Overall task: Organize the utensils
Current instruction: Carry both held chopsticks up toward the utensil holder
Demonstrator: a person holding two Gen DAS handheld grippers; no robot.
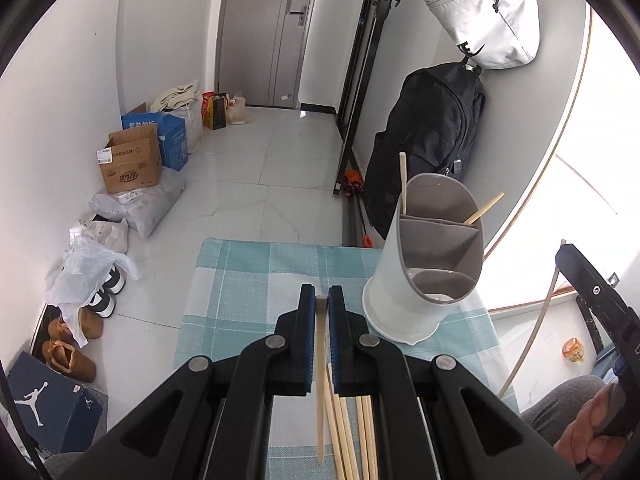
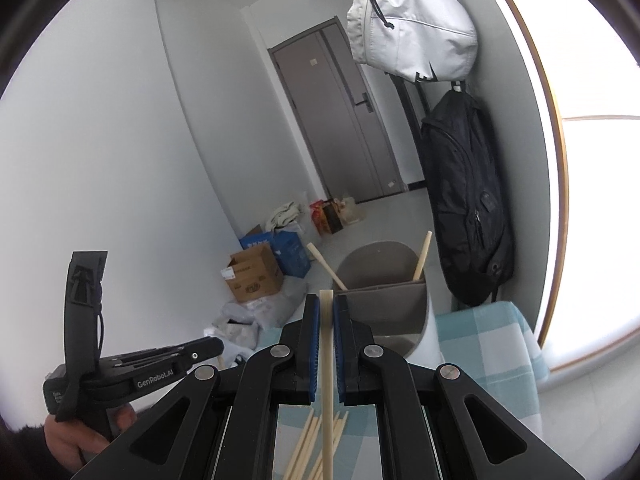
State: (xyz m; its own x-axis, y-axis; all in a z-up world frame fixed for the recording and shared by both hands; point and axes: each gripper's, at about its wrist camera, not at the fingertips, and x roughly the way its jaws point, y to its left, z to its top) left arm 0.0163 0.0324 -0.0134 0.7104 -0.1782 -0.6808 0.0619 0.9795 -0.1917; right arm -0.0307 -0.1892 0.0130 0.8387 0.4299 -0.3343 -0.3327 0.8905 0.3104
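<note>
My left gripper (image 1: 322, 300) is shut on a wooden chopstick (image 1: 321, 380), held above the checked cloth (image 1: 248, 280). Several loose chopsticks (image 1: 352, 436) lie on the cloth under it. A white utensil holder (image 1: 416, 280) with grey compartments stands to its right, with two chopsticks (image 1: 403, 184) in the back compartment. My right gripper (image 2: 327, 306) is shut on another chopstick (image 2: 328, 380), raised in front of the holder (image 2: 384, 300). Loose chopsticks (image 2: 308, 448) lie below it.
A black backpack (image 1: 424, 144) and a white bag (image 1: 484, 16) hang on the wall behind the holder. Boxes (image 1: 132, 164), bags and shoes (image 1: 68, 356) line the floor at the left. The left gripper's body (image 2: 120, 368) shows at the right wrist view's left.
</note>
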